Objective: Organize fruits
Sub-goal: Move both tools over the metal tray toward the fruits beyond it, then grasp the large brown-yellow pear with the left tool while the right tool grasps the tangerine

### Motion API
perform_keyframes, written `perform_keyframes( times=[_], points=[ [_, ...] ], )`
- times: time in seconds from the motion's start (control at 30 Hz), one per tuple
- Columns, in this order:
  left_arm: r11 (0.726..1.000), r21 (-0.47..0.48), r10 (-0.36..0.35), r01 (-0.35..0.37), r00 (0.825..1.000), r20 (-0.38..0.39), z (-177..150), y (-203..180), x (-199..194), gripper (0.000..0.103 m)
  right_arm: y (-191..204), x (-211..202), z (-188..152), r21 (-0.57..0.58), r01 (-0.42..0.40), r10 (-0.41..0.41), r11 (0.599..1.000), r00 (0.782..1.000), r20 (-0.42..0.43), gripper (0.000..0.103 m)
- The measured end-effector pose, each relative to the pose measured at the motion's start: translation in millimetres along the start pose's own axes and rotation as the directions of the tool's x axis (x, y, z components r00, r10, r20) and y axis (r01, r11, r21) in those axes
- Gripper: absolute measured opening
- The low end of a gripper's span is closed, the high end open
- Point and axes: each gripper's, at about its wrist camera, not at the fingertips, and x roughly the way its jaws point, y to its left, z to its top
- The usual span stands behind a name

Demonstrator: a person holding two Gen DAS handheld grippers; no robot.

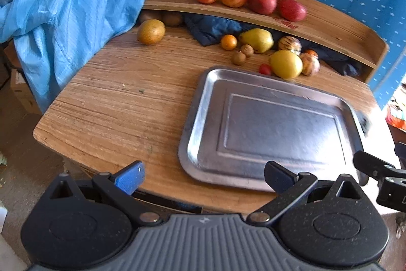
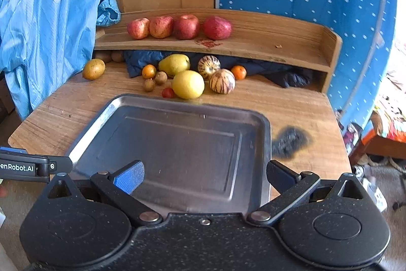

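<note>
Lower centre of both views: our left gripper [image 1: 203,178] and right gripper [image 2: 204,177] gape wide, empty | step: sorting unstarted (tray [image 2: 162,106] bare) | next: we reach the yellow fruit [image 2: 188,84] mid-frame.

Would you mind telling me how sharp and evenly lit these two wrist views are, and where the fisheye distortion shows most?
Left wrist view: the tray is smeared at its near right rim, daylight washes out the right edge, and the shelf bows strongly. Right wrist view: sharper overall, the apples read crisply, the tray's near edge blurs, a soft sheen lies on the metal, and the table edges curve.
</note>
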Motion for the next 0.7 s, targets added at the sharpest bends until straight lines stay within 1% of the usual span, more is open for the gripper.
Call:
perform_keyframes(
  times=[0.1, 0.27, 0.5, 0.6, 0.7],
  points=[
    [0.999, -0.027, 0.047, -0.047, 0.999, -0.013, 9.8, -1.3, 6.2, 0.102, -5.6, 10.5, 11.8, -0.021, -0.024, 0.024, 0.999, 1.0, 0.005, 0.102],
    [0.992, -0.088, 0.085, -0.087, 0.996, -0.02, 24.0, -1.2, 12.8, 0.102, -16.1, 27.1, 29.7, -0.049, -0.065, 0.066, 0.997, 0.998, 0.017, 0.102],
    [0.985, -0.1, 0.139, -0.139, 0.99, -0.005, 39.0, -8.3, 16.5, 0.102, -23.3, 48.3, 48.3, -0.058, -0.112, 0.114, 0.992, 0.993, 0.031, 0.102],
    [0.983, -0.108, 0.152, -0.151, 0.988, -0.004, 48.0, -6.0, 20.5, 0.102, -22.5, 54.8, 54.6, -0.06, -0.126, 0.128, 0.99, 0.991, 0.036, 0.102],
    [0.983, -0.093, 0.16, -0.16, 0.987, -0.006, 56.1, -4.5, 25.0, 0.102, -19.6, 62.1, 60.6, -0.048, -0.129, 0.131, 0.99, 0.991, 0.038, 0.102]
  ],
)
